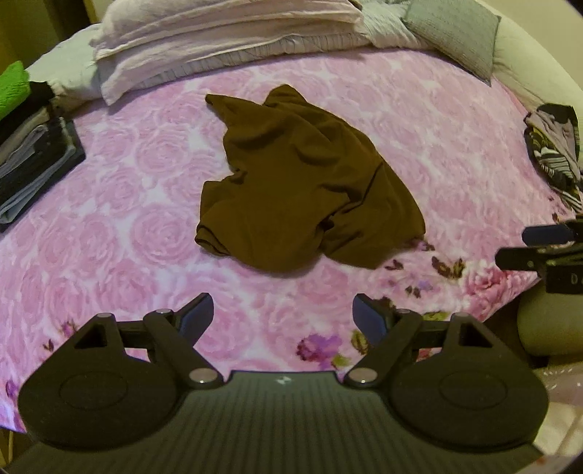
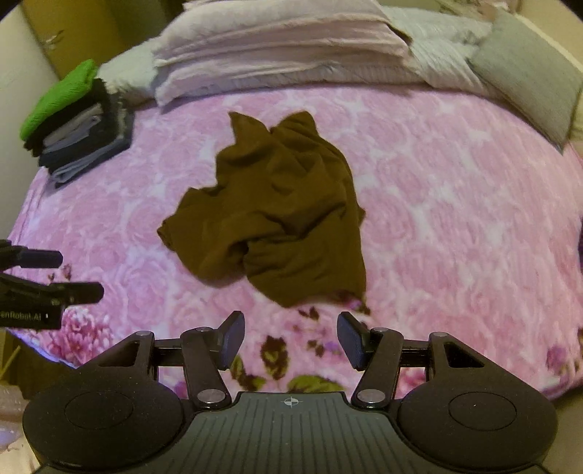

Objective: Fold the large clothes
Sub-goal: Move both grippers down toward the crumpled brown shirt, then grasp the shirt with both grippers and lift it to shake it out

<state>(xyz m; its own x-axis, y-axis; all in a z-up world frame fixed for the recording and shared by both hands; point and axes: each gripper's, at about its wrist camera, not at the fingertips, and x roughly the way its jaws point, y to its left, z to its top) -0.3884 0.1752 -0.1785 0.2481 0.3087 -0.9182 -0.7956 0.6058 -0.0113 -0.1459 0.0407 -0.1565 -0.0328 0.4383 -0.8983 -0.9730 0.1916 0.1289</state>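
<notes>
A bedroom in a home, seen from the foot of a made bed.

I am looking down on a bed covered by a pink rose-print blanket, with white pillows stacked along its far edge and a grey cushion at the far right corner. A stack of folded clothes topped by a green piece sits at the far left corner, a patterned garment lies at the right edge, and a crumpled brown garment lies mid-bed.

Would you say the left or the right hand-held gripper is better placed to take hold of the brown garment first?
Right, probably: the right hand-held gripper is open, just short of the brown garment's near edge; the left hand-held gripper is farther back.
</notes>
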